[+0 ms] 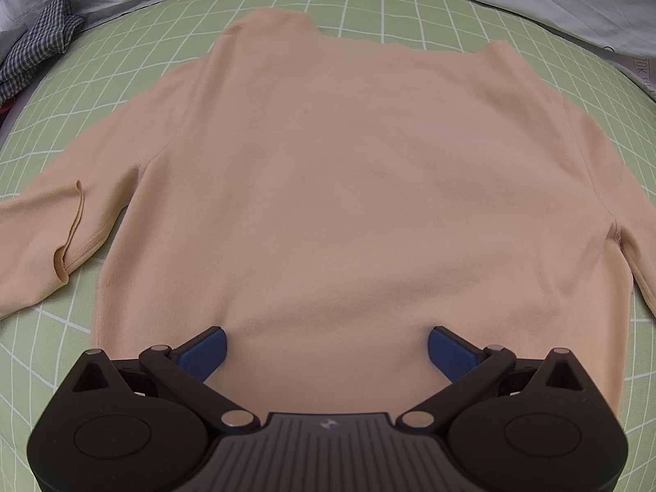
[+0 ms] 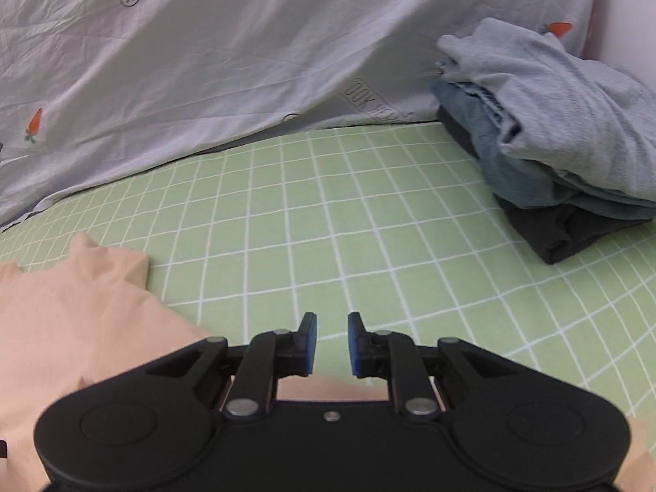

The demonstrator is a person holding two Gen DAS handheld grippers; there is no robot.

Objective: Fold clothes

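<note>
A peach long-sleeved sweater [image 1: 348,188] lies spread flat on the green checked sheet [image 1: 410,8], both sleeves reaching out to the sides. My left gripper [image 1: 328,348] points down over its near hem, open wide, blue pads [image 1: 205,352] resting on or just above the fabric with nothing pinched. In the right wrist view a corner of the sweater [image 2: 74,320] shows at the lower left. My right gripper [image 2: 332,344] hovers over the bare sheet [image 2: 328,213] beside it, open by a narrow gap with nothing between its fingers.
A stack of folded clothes [image 2: 566,139], light blue over denim over black, sits at the right on the sheet. A white quilt with carrot prints [image 2: 205,61] bounds the far side. A grey checked garment [image 1: 37,49] lies bunched at the far left.
</note>
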